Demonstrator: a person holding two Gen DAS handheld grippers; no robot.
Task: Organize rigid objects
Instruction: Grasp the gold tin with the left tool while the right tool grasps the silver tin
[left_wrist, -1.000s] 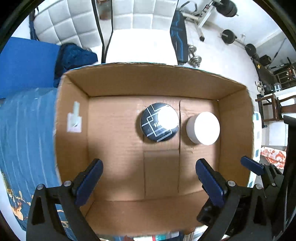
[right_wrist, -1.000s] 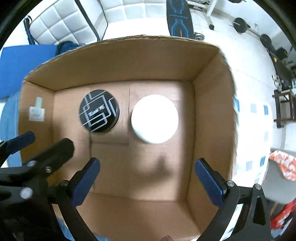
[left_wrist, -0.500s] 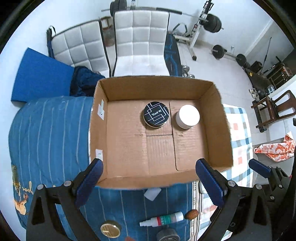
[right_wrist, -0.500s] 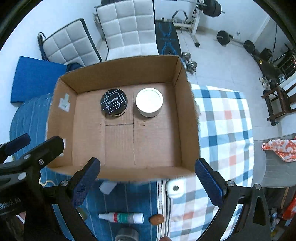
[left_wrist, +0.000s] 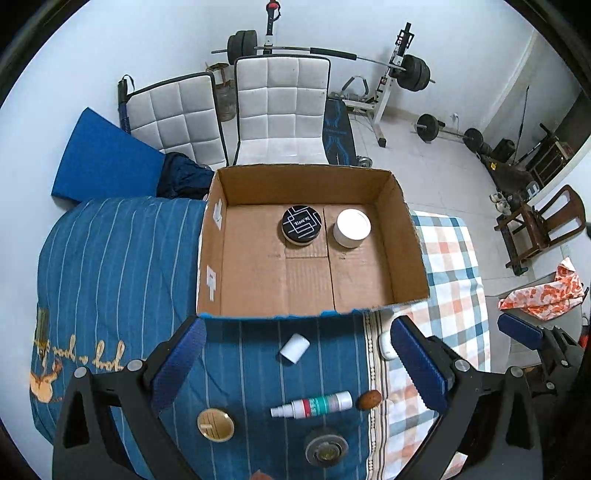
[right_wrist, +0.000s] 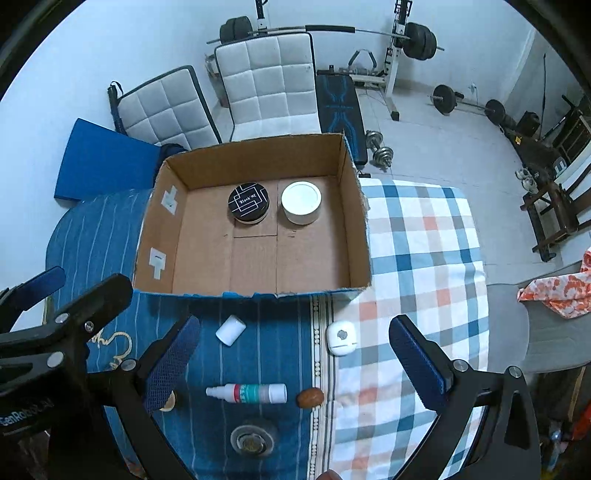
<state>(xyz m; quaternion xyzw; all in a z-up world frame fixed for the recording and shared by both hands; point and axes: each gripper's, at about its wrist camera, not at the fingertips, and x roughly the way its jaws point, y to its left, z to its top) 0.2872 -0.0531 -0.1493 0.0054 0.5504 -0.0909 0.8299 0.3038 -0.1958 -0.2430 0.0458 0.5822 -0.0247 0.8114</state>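
Cardboard box (left_wrist: 406, 254) sitting open on the bed (left_wrist: 110, 266), holding two round items against the far wall: black tin (left_wrist: 301, 224) with white line pattern, white jar (left_wrist: 352, 228) just beside it on the right, not quite touching. Rest of the items lying loose on the blue striped cover in front of the box: small white cylinder (right_wrist: 230, 329) on its side near the box's front edge, white square case (right_wrist: 342, 338) at the seam with the checked cloth (right_wrist: 424, 258), spray bottle (right_wrist: 246, 393) lying flat with a brown nut-like piece (right_wrist: 311, 397) just beside its cap end, grey round thing (right_wrist: 253, 439) nearest the cameras, gold-lidded round tin (left_wrist: 215, 425) off to the left. Left hand-held gripper (left_wrist: 299, 369) hovering above the loose items, fingers spread wide, gripping nothing. Right hand-held gripper (right_wrist: 291, 365) likewise spread and empty, hovering alongside. White padded chairs (left_wrist: 280, 110) and weight gear standing behind the bed.
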